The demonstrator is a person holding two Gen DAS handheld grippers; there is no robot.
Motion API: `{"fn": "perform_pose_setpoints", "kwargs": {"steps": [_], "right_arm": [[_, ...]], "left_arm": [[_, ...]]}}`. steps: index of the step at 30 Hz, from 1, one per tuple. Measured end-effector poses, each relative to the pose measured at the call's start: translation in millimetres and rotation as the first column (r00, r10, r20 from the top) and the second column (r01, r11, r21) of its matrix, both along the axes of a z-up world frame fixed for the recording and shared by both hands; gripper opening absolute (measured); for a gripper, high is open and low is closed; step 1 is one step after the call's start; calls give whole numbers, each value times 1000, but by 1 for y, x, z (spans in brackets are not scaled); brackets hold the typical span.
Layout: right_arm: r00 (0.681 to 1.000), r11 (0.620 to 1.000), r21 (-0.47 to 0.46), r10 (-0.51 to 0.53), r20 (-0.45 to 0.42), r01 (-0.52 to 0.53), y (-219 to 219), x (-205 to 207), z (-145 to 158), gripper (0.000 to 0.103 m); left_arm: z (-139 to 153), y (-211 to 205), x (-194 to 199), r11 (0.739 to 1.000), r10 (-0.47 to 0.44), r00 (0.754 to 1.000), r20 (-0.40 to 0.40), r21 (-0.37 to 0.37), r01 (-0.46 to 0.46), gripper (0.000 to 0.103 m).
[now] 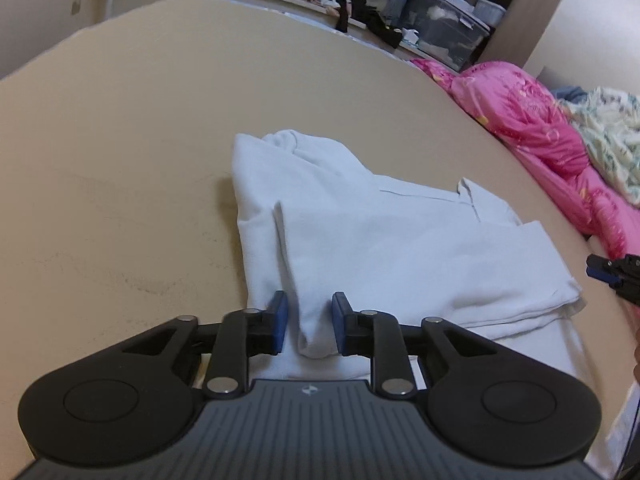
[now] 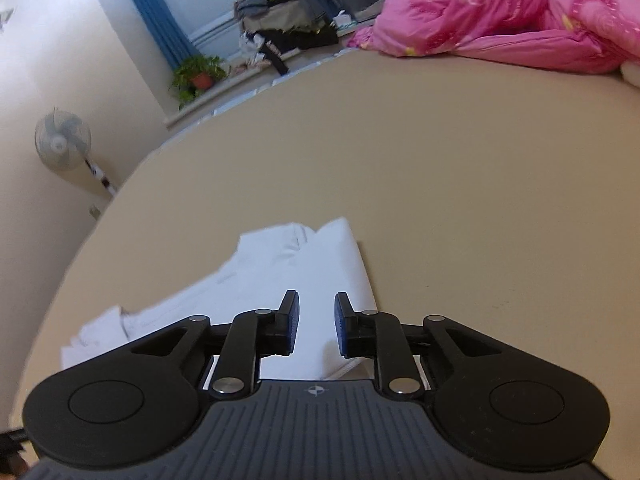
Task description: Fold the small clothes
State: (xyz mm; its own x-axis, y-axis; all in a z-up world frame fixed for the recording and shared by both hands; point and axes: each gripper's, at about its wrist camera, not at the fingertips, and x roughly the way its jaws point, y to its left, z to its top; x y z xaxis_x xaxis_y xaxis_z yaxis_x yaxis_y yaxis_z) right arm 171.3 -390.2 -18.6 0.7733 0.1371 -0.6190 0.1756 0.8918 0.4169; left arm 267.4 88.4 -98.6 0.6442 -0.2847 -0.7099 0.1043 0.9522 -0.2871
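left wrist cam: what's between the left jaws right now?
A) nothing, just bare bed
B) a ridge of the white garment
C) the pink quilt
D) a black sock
B: in the left wrist view, a raised fold of the white garment sits between the left gripper's open jaws, which have not closed on it; the pink quilt lies far off at the bed's edge.
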Motion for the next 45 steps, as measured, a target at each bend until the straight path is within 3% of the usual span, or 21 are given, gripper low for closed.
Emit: {"fn": "perform_pose_setpoints", "kwargs": {"steps": [2,8,11,13,15,18,20,23,25,26,27,30,34,37,39,42,45], "right_arm": [[999,1000,-27,6,-37,-7,0,5,-11,22],[997,998,-52,37,-73,-41,10,16,-19,26],[985,990,-116,60,-159,-79,18,20,-31,26],[986,985,-146,64,-154,-87,21,21,-29,26],[988,984,-162,51,-148,-75,21,20,-25,26],[987,983,-166,50,-154,-75,24,21,-27,25],[985,980,-183,48,-164,-78,25,19,-30,23],[984,983,-181,8,-178,-40,21,17,-29,23],[974,989,-147,-58,-219,26,13,10,-29,27],[967,991,-124,-83,-242,54,9,5,-28,36],[959,991,-115,-97,-268,68,7,-1,-26,38],[960,980,-186,-121,-253,75,12,-27,-5,38],[991,989,-133,-84,-101,70,22,-84,40,38],[1000,989,-146,-18,5,19,31,-127,57,42],[999,988,-154,14,44,-7,32,-154,59,44],[999,991,-128,36,18,-33,21,-179,48,45],[999,991,-133,31,-28,-35,9,-198,37,45]], "left_arm": [[3,-1,0,1000,1,1000,16,14,-1,3],[44,16,-11,998,65,990,123,12,-67,2],[34,21,-6,997,74,996,39,26,-75,4],[26,15,-1,994,57,998,-20,95,-55,4],[36,11,-6,981,91,993,73,165,-102,6],[47,9,-12,993,73,986,153,77,-85,6],[35,5,-7,999,15,995,98,28,-18,11],[3,-6,2,992,-26,998,-51,122,32,11],[13,-12,-3,987,-31,999,-24,157,35,12],[23,-14,-7,988,-32,999,-8,152,33,17],[31,-16,-13,990,-36,999,14,135,33,27],[59,-25,-37,987,-75,996,53,144,67,30],[98,-39,-88,982,-104,985,138,172,80,30],[115,-41,-143,980,-76,981,178,195,40,50],[117,-40,-176,985,-41,984,175,171,11,62],[107,-29,-218,990,5,988,153,142,-27,64],[88,-12,-248,986,79,996,47,146,-85,63]]}}
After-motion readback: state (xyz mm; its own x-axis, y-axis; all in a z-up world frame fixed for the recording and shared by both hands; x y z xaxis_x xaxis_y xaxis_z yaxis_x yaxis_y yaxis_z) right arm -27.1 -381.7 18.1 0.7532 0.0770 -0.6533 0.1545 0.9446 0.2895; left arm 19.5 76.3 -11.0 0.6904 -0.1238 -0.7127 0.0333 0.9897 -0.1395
